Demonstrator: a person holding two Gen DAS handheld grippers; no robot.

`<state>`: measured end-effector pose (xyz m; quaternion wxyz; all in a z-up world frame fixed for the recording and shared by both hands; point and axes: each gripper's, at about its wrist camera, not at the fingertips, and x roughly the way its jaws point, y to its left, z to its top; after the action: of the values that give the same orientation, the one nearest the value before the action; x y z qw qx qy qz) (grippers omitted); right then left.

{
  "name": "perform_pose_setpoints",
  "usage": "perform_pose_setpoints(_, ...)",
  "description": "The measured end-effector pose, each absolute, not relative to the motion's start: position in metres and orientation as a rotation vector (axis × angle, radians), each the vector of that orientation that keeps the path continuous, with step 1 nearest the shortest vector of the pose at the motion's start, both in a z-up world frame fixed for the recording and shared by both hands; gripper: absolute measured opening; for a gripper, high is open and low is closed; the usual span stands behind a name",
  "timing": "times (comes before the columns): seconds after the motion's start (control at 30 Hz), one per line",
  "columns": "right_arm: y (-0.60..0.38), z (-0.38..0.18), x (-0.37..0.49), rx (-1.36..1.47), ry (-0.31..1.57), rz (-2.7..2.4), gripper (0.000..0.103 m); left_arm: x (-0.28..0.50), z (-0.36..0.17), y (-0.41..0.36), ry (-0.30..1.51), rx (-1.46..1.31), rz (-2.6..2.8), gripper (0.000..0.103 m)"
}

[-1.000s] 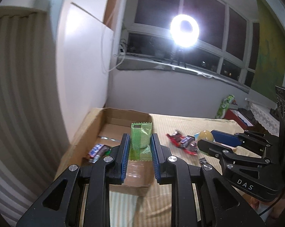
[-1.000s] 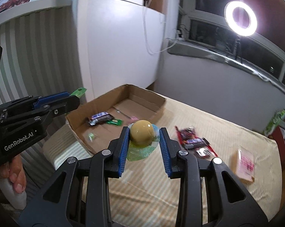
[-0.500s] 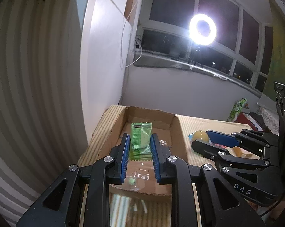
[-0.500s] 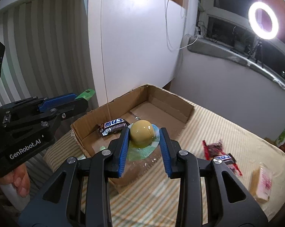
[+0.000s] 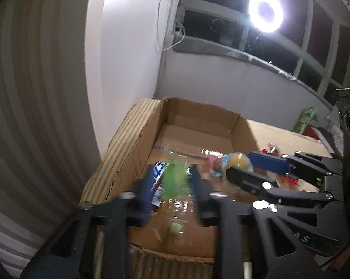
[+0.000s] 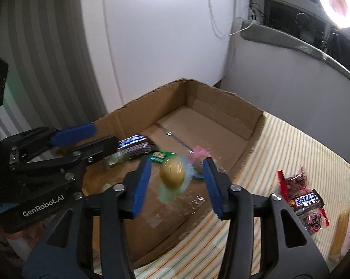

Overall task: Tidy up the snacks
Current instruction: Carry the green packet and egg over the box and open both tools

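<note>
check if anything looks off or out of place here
Several wrapped snacks lie loose on the striped cloth outside the cardboard box. The yellow ball snack sits between the right gripper jaws, which have just been opening, pads clear of it.

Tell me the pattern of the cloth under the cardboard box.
The cloth has cream and tan stripes, clearest in the right wrist view.

A home room: striped bedspread, window sill, ring light
</note>
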<state>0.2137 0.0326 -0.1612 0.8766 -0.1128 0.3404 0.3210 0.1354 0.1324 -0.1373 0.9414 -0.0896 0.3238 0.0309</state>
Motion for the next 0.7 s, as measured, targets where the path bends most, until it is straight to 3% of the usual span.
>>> perform_pose_setpoints(0.03, 0.031, -0.161, 0.215, -0.237, 0.71, 0.667, 0.049, 0.136, -0.139, 0.133, 0.659, -0.181, 0.092, 0.051)
perform_pose_setpoints(0.1, 0.03, -0.159, 0.215, -0.24, 0.703, 0.665, 0.049, 0.137, -0.138, 0.134, 0.654, -0.188, 0.093, 0.056)
perform_pose_setpoints(0.7, 0.014, -0.113, 0.166, -0.233, 0.6, 0.66, 0.049, 0.093, -0.093, 0.128, 0.549, -0.156, 0.12, 0.063)
